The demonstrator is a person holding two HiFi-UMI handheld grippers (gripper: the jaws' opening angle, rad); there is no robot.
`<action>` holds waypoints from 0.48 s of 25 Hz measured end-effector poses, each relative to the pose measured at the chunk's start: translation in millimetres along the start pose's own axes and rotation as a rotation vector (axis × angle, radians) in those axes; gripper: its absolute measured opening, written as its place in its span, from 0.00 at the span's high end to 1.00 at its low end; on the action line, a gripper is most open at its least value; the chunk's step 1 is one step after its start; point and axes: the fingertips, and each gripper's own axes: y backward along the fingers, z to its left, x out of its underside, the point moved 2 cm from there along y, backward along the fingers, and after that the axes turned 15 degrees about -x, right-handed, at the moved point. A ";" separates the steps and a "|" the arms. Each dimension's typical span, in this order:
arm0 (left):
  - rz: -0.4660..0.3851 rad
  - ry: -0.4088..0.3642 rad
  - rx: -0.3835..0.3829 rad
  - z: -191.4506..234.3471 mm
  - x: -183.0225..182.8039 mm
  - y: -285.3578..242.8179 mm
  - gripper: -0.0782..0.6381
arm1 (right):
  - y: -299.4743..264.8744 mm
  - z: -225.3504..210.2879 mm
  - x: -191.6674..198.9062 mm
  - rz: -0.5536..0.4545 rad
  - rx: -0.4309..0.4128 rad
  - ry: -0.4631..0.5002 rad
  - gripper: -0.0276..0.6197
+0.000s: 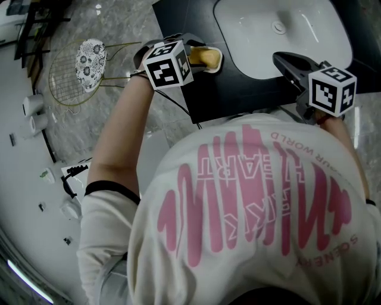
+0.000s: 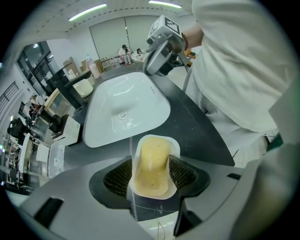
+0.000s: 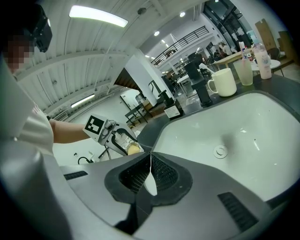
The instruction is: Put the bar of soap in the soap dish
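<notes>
Evidently slack, the pads [image 2: 183,172] of the left gripper [image 2: 151,176] flank the bar of soap [image 2: 151,161] lying in the soap dish [image 2: 175,146] on the counter [image 2: 201,131], while the right gripper [image 3: 149,174], pinched shut and empty, hangs aside over the sink [image 3: 243,136]

Grey marbled floor [image 1: 119,18], dark counter [image 1: 238,95] holding a white basin [image 1: 256,44]; strip lights [image 3: 98,16] overhead.

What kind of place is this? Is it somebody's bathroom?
Probably not a home one. A white washbasin sits in a dark countertop, with a yellow bar of soap in a white soap dish, but around it is a big open hall with desks and long ceiling lights, like a workshop.
</notes>
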 end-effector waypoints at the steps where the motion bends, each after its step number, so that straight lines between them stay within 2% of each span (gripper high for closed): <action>1: -0.014 0.014 -0.023 2.8 -2.9 5.0 0.56 | 1.2 1.8 -0.7 0.002 -0.002 0.000 0.93; 5: -0.111 0.065 -0.199 21.0 -9.9 26.0 0.56 | -1.3 7.6 -2.3 0.006 -0.016 0.003 0.93; 9: -0.238 0.240 -0.337 38.1 -16.9 51.9 0.57 | -10.4 11.7 -7.7 0.029 -0.035 0.025 0.93; 12: -0.325 0.347 -0.413 37.8 -23.0 72.9 0.64 | -20.0 16.5 -8.1 0.041 -0.049 0.045 0.93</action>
